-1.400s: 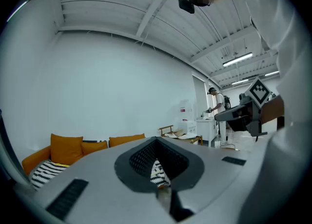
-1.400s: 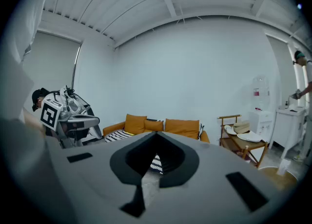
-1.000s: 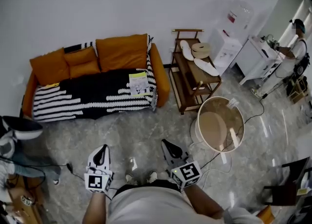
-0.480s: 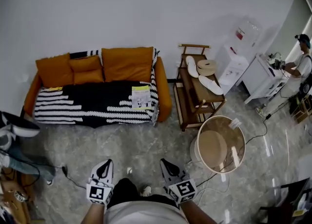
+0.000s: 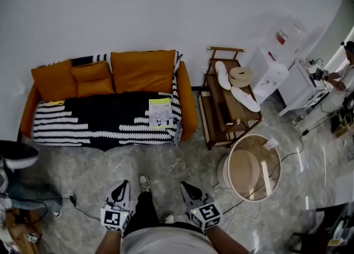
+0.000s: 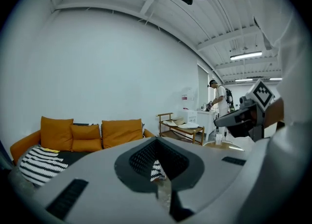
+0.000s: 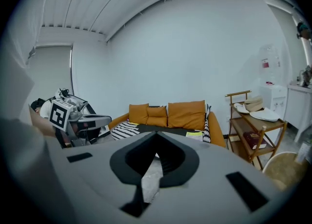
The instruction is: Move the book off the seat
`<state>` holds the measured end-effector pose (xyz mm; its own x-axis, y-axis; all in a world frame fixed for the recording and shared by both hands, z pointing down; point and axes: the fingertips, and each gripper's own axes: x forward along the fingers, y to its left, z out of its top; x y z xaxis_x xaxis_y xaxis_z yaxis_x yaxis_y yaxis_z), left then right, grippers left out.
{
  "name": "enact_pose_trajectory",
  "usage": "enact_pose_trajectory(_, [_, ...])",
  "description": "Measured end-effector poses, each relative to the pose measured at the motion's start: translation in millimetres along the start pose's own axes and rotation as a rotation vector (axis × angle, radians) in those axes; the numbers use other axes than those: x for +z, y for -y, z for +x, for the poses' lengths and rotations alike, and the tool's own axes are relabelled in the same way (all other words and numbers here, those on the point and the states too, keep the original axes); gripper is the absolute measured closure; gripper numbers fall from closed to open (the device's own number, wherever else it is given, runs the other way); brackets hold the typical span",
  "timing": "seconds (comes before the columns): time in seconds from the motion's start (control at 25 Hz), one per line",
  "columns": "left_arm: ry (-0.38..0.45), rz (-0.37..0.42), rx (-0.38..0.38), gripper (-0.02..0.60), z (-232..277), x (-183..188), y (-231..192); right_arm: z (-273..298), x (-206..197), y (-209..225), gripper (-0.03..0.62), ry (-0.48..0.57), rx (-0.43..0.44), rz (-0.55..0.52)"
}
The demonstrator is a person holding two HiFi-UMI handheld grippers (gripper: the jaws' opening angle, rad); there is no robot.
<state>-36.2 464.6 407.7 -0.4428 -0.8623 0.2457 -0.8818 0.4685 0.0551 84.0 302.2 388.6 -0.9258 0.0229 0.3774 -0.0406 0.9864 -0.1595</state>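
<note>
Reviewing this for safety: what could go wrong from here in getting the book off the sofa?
1. The book lies flat on the striped blanket; jaws closing on it may pinch the blanket too.
2. The left gripper and right gripper are both shut and far from the sofa; one must open before reaching it.
3. A cable lies on the floor at the person's left; a step there could snag it.

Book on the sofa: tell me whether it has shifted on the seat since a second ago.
No. The book lies in the same place on the striped blanket, close to the sofa's orange armrest; only the camera's framing has shifted.
</note>
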Motion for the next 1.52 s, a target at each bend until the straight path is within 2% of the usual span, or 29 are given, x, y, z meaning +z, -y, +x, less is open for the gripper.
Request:
enact_pose_trajectory(0.2, [0.02,-0.065,-0.051,0.565,85,28,-59,90,50,7,0.574,-0.076,0.045,-0.074])
enact_pose_trajectory(0.28, [0.046,-0.063,-0.075,0.566,117,47,-85,123,73,10,0.574,-0.086,0.051,-0.102])
enact_pose_trajectory(0.44, [0.079,-0.049,-0.125,0.566,168,73,-120,165,103,30,0.574,-0.08,-0.006,-0.087])
enact_pose_trajectory(0.64, [0.1,-0.054,-0.169,0.565,202,90,-133,186,113,52,0.574,-0.097,-0.058,-0.057])
enact_pose_trajectory(0.84, [0.101,-0.055,-0.184,0.566,235,101,-132,205,127,84,0.574,-0.079,-0.074,-0.044])
enact_pose_trajectory(0.96, [0.115,-0.047,-0.165,0.566,252,118,-131,220,139,105,0.574,-0.062,-0.044,-0.053])
enact_pose_trajectory(1.2, [0.111,-0.046,-0.054,0.566,287,124,-129,247,142,161,0.574,-0.09,0.034,-0.057])
enact_pose_trajectory(1.36, [0.094,-0.068,0.003,0.566,311,130,-132,267,115,207,0.574,-0.153,0.049,0.023])
enact_pose_trajectory(1.52, [0.046,-0.087,0.038,0.565,337,106,-140,302,77,241,0.574,-0.212,0.072,0.105])
